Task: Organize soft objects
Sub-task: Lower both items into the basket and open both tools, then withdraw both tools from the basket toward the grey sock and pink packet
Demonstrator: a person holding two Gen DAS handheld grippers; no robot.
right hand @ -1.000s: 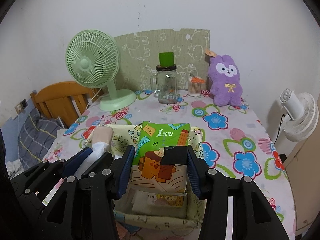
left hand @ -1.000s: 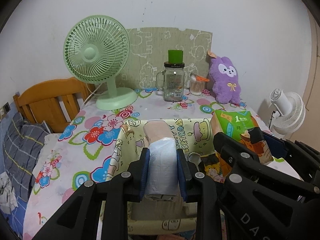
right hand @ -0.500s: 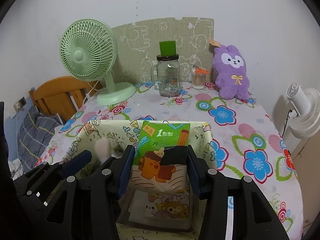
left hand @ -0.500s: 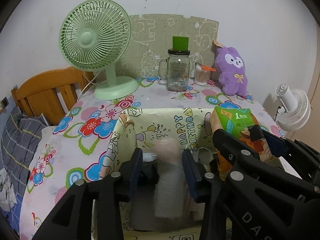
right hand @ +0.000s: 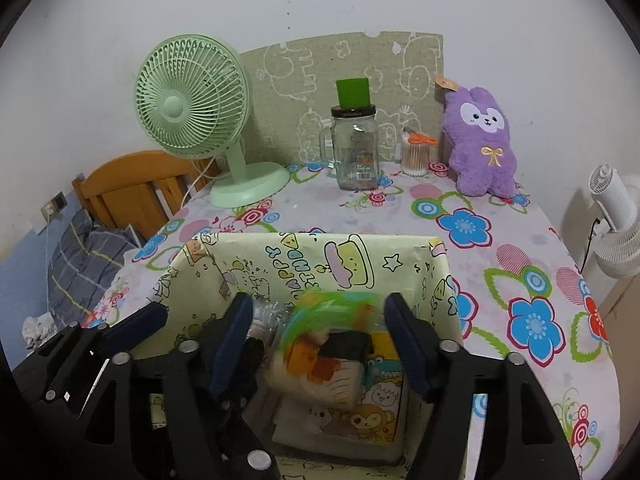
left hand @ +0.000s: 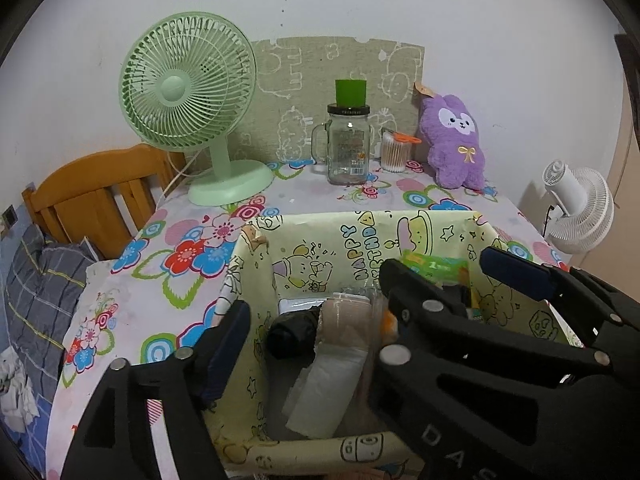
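Both jaws apart over bin (right hand: pixel 400 252): white roll (left hand: pixel 332 380) below left gripper (left hand: pixel 304 328), green pack (right hand: pixel 332 344) between right gripper (right hand: pixel 320 328) jaws.

Both wrists — near, over bin (left hand: pixel 420 224).

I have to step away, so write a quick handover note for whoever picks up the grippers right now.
Left gripper: open, above the fabric bin. The white roll lies inside beside a black bundle.
Right gripper: open, also over the bin. The green snack pack looks blurred between its fingers, apparently dropping in.
Done: both items released into the bin.
Left: the purple plush stands on the table by the wall. It may be next.
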